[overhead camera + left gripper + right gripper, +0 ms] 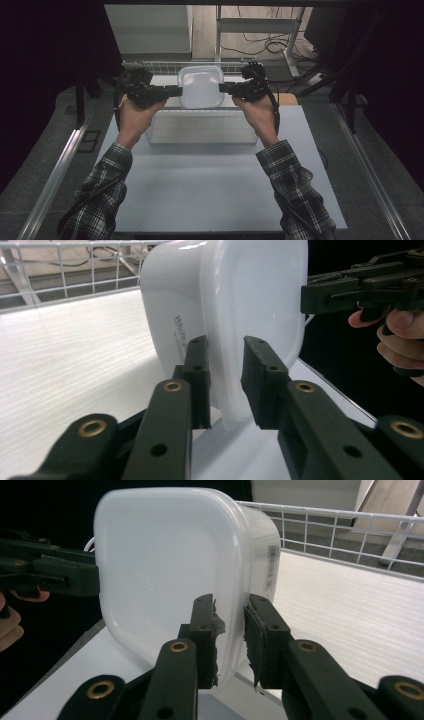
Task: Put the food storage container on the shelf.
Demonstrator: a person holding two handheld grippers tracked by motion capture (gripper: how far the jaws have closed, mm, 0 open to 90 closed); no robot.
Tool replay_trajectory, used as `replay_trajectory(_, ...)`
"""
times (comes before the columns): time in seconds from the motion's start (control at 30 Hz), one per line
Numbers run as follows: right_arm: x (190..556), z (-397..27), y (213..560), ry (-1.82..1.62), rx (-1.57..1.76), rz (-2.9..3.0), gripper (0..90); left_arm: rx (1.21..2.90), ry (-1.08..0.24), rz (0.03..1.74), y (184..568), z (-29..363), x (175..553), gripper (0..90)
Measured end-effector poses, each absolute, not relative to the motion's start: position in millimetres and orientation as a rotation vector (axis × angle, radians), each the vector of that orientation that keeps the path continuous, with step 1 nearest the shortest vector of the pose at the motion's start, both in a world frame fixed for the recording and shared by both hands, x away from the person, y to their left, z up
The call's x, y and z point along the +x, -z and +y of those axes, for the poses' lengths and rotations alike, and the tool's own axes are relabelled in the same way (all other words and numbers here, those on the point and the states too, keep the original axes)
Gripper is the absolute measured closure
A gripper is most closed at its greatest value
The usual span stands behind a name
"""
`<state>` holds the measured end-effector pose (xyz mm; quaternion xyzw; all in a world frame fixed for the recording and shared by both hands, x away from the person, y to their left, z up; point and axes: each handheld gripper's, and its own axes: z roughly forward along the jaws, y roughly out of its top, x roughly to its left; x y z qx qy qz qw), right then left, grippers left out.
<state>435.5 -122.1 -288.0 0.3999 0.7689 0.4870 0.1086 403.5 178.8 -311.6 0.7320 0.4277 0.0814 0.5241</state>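
Plaid sleeves (105, 200) come in from six o'clock of the high view, the forearms reaching up over the pale desk (210, 185) toward a white plastic tub (201, 86) that stands tipped on its side, its flat lid facing the person. It sits at about twelve o'clock of the desk, just beyond a shallow wire tray (202, 127) and in front of a low wire rail (150, 65). At nine o'clock of the tub the left tongs (177, 91) straddle its lid rim; in the left gripper view that rim runs down between the two black jaws, and the left-hand pad (197, 375) looks to lie against the tub wall while the other pad (260, 375) stands a little clear, so the left tongs (226, 382) seem loosened rather than clamped, though the contact is hard to judge. At three o'clock the right tongs (222, 88) straddle the opposite rim; in the right gripper view the right tongs (231, 630) show frayed pad lining (216, 625) brushing the lid side and a narrow gap at the other jaw. A printed label (273, 567) runs along the tub's side wall. Each gripper view also catches the opposite tool and a few fingers (400, 335) beyond the tub.
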Motion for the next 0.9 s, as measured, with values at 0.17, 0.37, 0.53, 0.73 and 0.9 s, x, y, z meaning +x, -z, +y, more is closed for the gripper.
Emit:
replay_trajectory(0.17, 440, -121, 289, -1.441, 1.196, 2.263, 72.5, 1.740, -0.197, 1.037, 312, 179, 408, 70.4)
replay_trajectory(0.37, 445, -118, 290, -1.447, 1.205, 2.264, 70.1, 1.734, -0.198, 1.047, 311, 178, 412, 64.9)
replay_trajectory(0.53, 448, -115, 290, -1.441, 1.206, 2.261, 66.3, 1.736, -0.203, 1.056, 311, 177, 418, 60.8)
replay_trajectory(0.73, 452, -112, 291, -1.420, 1.217, 2.259, 61.7, 1.752, -0.213, 1.080, 313, 173, 424, 59.7)
replay_trajectory(0.9, 457, -111, 292, -1.413, 1.231, 2.257, 58.5, 1.741, -0.204, 1.088, 315, 172, 428, 59.2)
